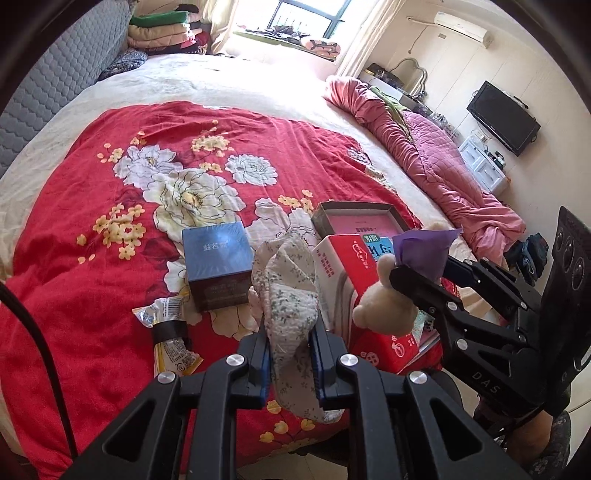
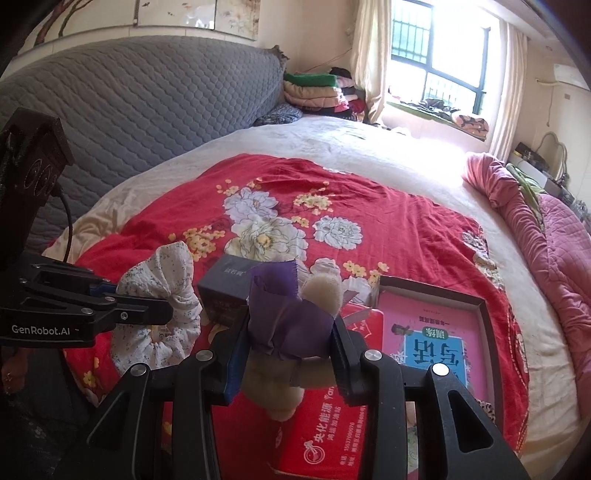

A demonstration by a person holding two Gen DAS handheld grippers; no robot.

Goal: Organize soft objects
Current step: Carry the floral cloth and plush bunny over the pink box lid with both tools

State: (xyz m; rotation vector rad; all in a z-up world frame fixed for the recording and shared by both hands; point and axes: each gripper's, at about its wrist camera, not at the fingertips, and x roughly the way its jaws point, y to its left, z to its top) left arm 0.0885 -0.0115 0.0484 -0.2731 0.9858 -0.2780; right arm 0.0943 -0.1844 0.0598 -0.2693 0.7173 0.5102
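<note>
My left gripper (image 1: 290,363) is shut on a white floral fabric scrunchie (image 1: 290,291) and holds it above the red flowered bedspread (image 1: 110,229). It also shows in the right wrist view (image 2: 159,295). My right gripper (image 2: 288,354) is shut on a small beige plush bear with a purple cloth (image 2: 291,317) and holds it over the red box (image 2: 328,435). The bear also shows in the left wrist view (image 1: 384,302), held by the right gripper (image 1: 413,280).
A blue box (image 1: 216,258), a red tissue box (image 1: 351,273), an open tray with a pink book (image 1: 354,218) and snack wrappers (image 1: 166,325) lie on the bedspread. A pink quilt (image 1: 436,158) lies at the bed's right edge. Folded blankets (image 1: 162,33) are stacked near the headboard.
</note>
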